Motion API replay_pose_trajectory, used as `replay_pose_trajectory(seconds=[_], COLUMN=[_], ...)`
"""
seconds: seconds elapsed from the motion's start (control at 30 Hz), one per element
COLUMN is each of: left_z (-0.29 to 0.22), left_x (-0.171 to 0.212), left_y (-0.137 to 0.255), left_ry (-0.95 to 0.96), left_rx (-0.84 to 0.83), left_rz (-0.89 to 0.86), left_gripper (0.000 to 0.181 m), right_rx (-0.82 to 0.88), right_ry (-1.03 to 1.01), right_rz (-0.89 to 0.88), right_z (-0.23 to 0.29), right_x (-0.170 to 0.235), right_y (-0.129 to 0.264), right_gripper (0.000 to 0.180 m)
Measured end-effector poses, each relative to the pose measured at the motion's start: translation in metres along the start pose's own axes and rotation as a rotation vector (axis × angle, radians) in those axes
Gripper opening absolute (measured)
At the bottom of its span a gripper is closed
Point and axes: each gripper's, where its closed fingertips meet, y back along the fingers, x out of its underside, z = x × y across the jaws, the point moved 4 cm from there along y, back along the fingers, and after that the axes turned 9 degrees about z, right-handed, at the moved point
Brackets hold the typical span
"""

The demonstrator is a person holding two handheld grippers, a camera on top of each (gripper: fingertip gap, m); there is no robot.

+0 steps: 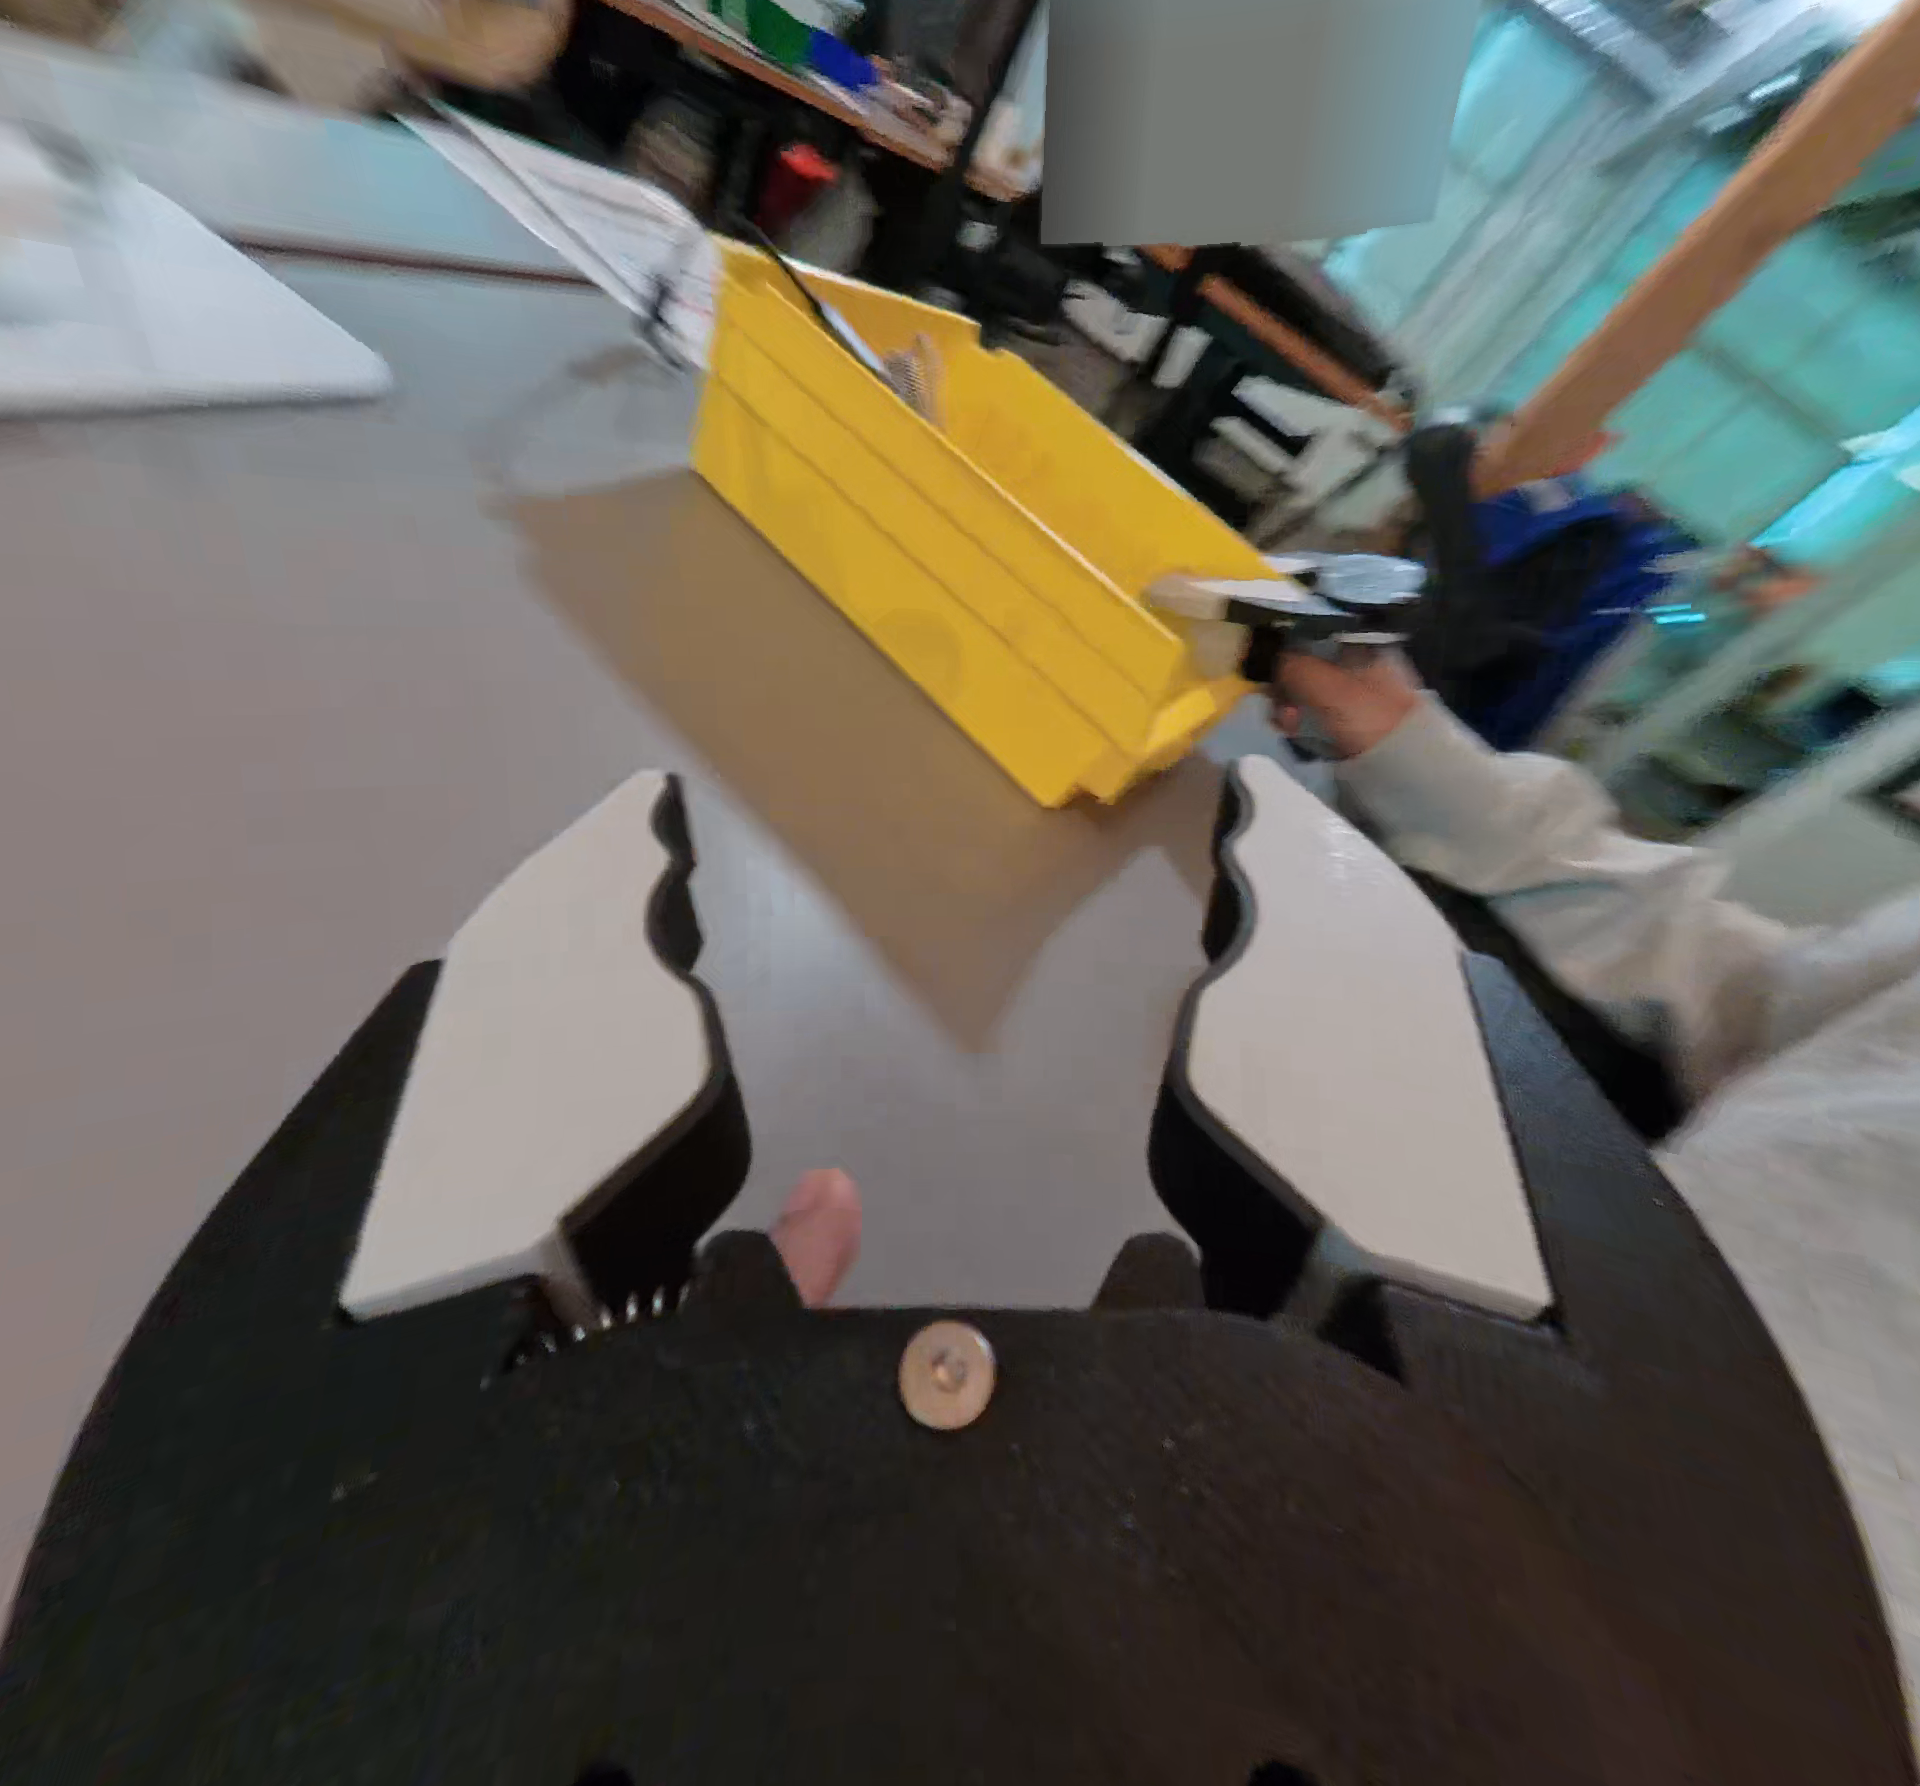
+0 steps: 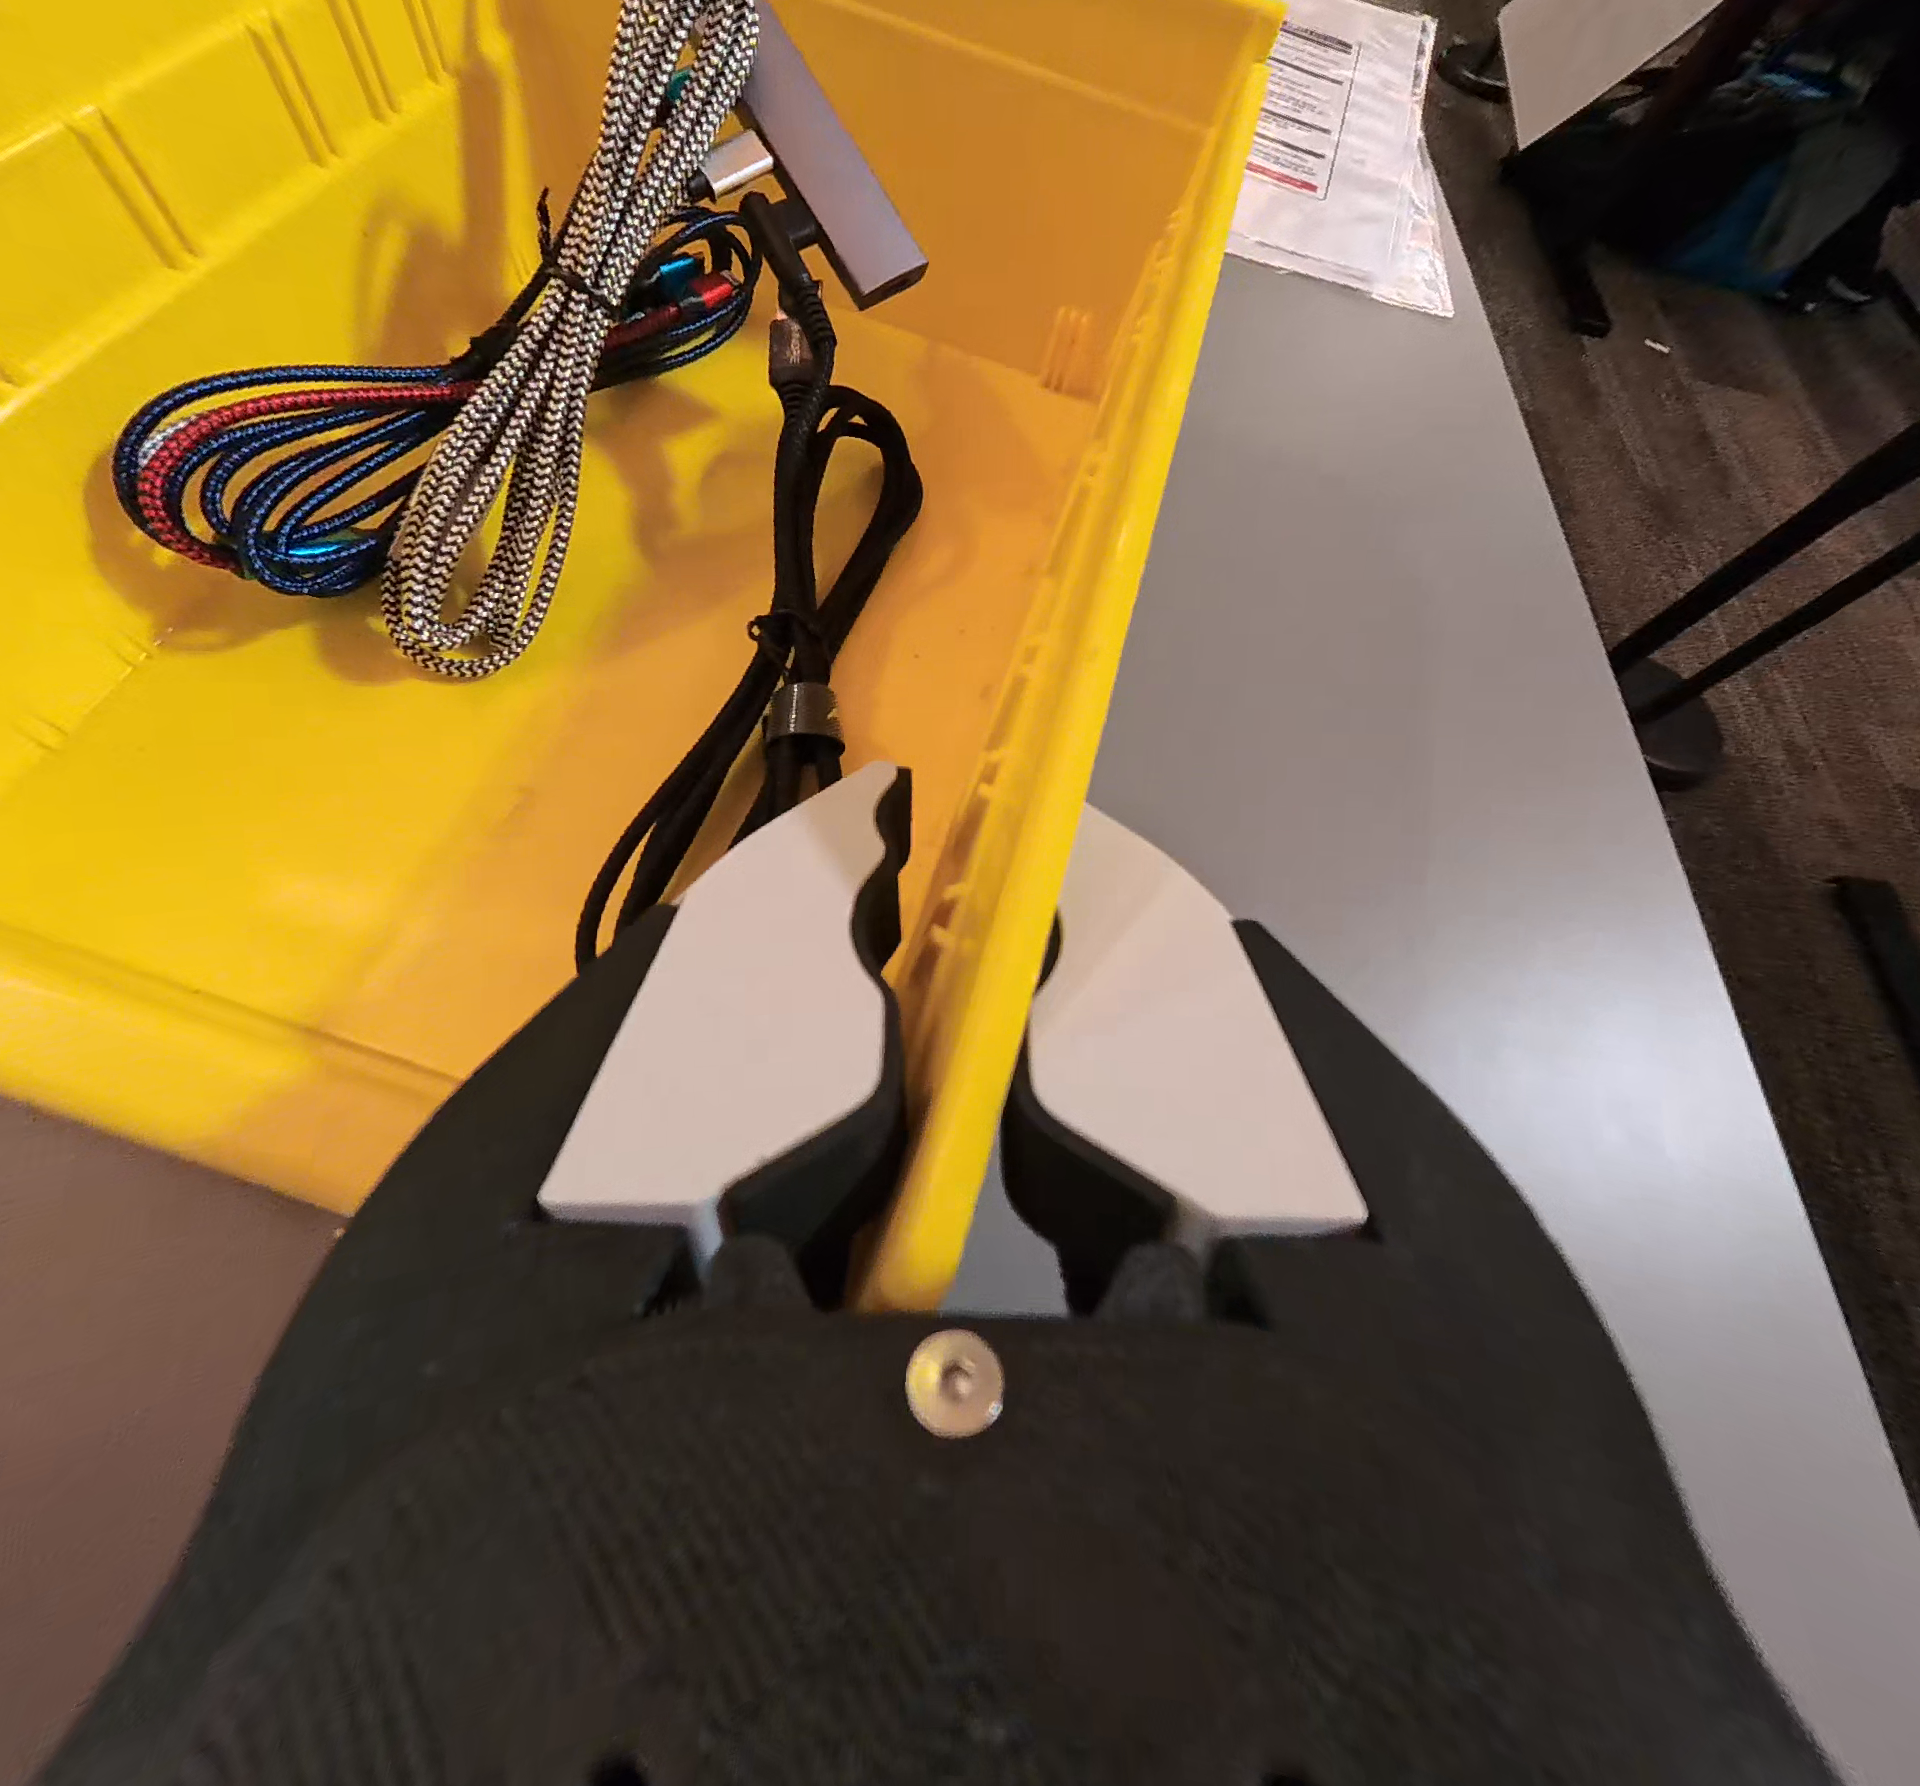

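Observation:
A yellow plastic bin point(image 1: 935, 531) stands tilted on the grey table point(image 1: 260, 697). My right gripper point(image 2: 982, 863) is shut on the bin's side wall point(image 2: 1039, 801), one finger inside and one outside; it shows in the left wrist view point(image 1: 1205, 614) at the bin's near corner. Inside the bin lie a black-and-white braided cable point(image 2: 582, 302), a blue-and-red cable bundle point(image 2: 281, 458), a black cable point(image 2: 821, 531) and a grey hub point(image 2: 821, 126). My left gripper point(image 1: 951, 801) is open and empty above the table, short of the bin.
Papers in a plastic sleeve point(image 2: 1340, 126) lie on the table beyond the bin. A white board point(image 1: 156, 313) lies at the left. The table's right edge point(image 2: 1621, 697) drops to carpet with black stands point(image 2: 1683, 687). Cluttered shelves point(image 1: 790, 43) stand behind. My hands' fingertips stand some 40 centimeters from each other. The grey hub point(image 2: 821, 126) is about 15 centimeters from my right fingertips.

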Motion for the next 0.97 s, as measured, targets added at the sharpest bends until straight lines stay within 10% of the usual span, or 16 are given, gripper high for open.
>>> replay_pose_trajectory(seconds=[0.2,0.33,0.7,0.97], left_z=[0.028,0.045,0.142,0.146], left_x=[-0.016,0.002,0.065,0.081], left_y=[0.118,0.200,0.212,0.208], left_ry=[-0.312,-0.452,-0.347,-0.347], left_rx=[-0.785,-1.193,-1.285,-1.192], left_rz=[-0.199,-0.220,0.282,0.395], left_gripper=[0.148,0.147,0.146,0.109], right_rx=[-0.017,-0.043,-0.070,-0.098], right_ry=[0.008,-0.006,-0.024,-0.042], right_rz=[-0.013,-0.030,-0.051,-0.072], right_z=[0.001,0.001,0.002,0.003], right_x=[0.000,-0.001,-0.002,-0.003], right_y=[0.000,0.000,-0.001,-0.002], right_gripper=[0.018,0.021,0.024,0.027])
